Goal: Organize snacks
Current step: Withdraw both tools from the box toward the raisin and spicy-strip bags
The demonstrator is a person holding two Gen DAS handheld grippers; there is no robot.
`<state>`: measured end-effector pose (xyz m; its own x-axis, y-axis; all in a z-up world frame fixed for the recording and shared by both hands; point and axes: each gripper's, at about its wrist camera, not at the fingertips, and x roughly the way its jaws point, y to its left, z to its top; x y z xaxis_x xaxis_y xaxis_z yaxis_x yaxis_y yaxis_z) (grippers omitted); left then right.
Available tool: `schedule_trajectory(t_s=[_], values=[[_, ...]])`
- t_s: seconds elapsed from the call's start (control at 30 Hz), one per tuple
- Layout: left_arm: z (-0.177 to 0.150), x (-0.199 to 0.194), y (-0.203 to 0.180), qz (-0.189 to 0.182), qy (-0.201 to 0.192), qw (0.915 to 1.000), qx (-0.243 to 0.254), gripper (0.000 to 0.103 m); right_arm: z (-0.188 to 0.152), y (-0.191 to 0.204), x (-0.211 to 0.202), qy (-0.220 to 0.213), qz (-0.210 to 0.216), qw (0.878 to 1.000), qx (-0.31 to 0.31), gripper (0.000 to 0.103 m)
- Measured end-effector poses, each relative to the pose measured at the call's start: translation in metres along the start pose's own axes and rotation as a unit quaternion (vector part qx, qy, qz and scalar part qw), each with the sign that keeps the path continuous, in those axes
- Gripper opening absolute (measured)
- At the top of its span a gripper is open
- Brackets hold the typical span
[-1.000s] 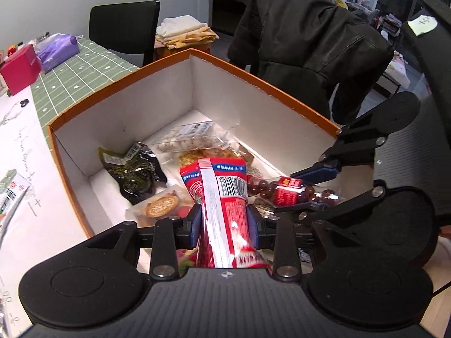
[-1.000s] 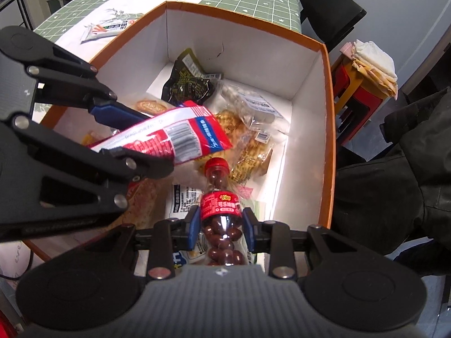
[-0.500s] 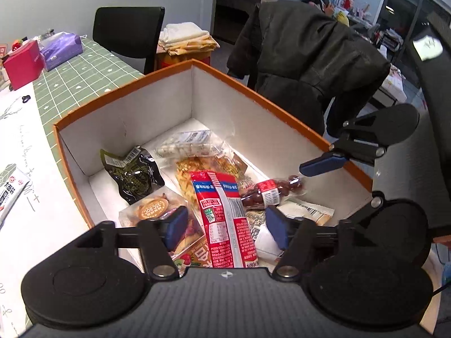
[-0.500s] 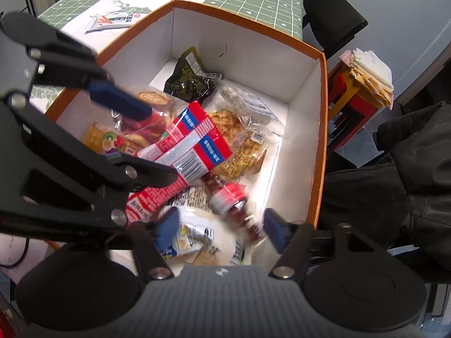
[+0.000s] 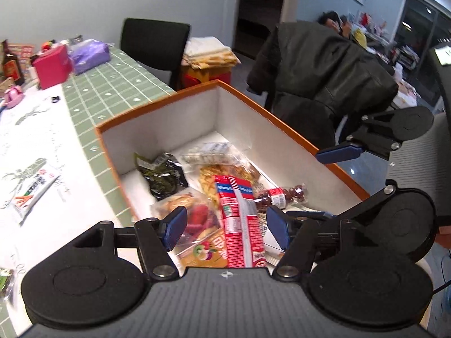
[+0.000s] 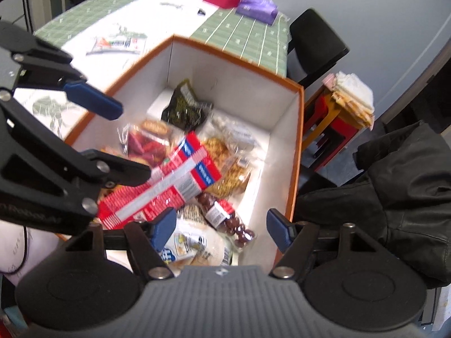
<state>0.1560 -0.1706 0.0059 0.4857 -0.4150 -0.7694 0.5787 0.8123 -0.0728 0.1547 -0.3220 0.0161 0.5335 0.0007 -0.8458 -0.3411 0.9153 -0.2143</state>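
Note:
An orange-rimmed white box (image 5: 157, 138) (image 6: 282, 129) holds several snacks. A red and blue packet (image 5: 239, 219) (image 6: 169, 188) lies on top of them. A small bottle of chocolate balls (image 5: 282, 194) (image 6: 225, 219) lies beside it. A dark green pouch (image 5: 163, 174) (image 6: 184, 107) lies at the far end. My left gripper (image 5: 227, 226) is open and empty above the box's near end. My right gripper (image 6: 221, 229) is open and empty above the bottle; it also shows in the left wrist view (image 5: 332, 180).
A loose snack packet (image 5: 31, 194) (image 6: 118, 43) lies on the white and green tablecloth left of the box. A pink box (image 5: 52, 66) and purple pack (image 5: 87, 55) stand farther back. A black chair (image 5: 155, 48) and a chair with a dark jacket (image 5: 324, 84) stand beyond the table.
Both grippers opened: the left let go of the red packet, the right let go of the bottle. Both items now lie in the box, and the grippers have risen and pulled back.

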Motion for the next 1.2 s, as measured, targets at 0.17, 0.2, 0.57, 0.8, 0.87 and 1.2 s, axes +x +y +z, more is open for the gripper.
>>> schedule_trajectory(t_s=[0.17, 0.2, 0.57, 0.8, 0.87, 1.2], values=[[-0.006, -0.02, 0.014, 0.022, -0.028, 0.999, -0.027, 0.076, 0.005, 0.005, -0.015, -0.047, 0.001, 0.998, 0.037, 0.076], [-0.007, -0.023, 0.018, 0.027, -0.033, 0.9985, -0.034, 0.076, 0.007, 0.008, -0.018, -0.057, 0.003, 0.997, 0.045, 0.076], [-0.029, -0.066, 0.074, 0.095, -0.084, 0.9853, -0.115, 0.077, 0.037, 0.055, -0.022, -0.122, 0.072, 0.987, 0.075, 0.077], [-0.054, -0.083, 0.125, 0.144, -0.087, 0.9682, -0.185, 0.085, 0.064, 0.095, -0.002, -0.119, 0.124, 0.982, 0.071, 0.077], [-0.061, -0.084, 0.139, 0.159, -0.09, 0.9614, -0.206, 0.086, 0.072, 0.107, 0.004, -0.119, 0.131, 0.982, 0.063, 0.077], [-0.094, -0.07, 0.203, 0.205, -0.075, 0.9341, -0.283, 0.087, 0.104, 0.158, 0.039, -0.099, 0.143, 0.985, 0.017, 0.077]])
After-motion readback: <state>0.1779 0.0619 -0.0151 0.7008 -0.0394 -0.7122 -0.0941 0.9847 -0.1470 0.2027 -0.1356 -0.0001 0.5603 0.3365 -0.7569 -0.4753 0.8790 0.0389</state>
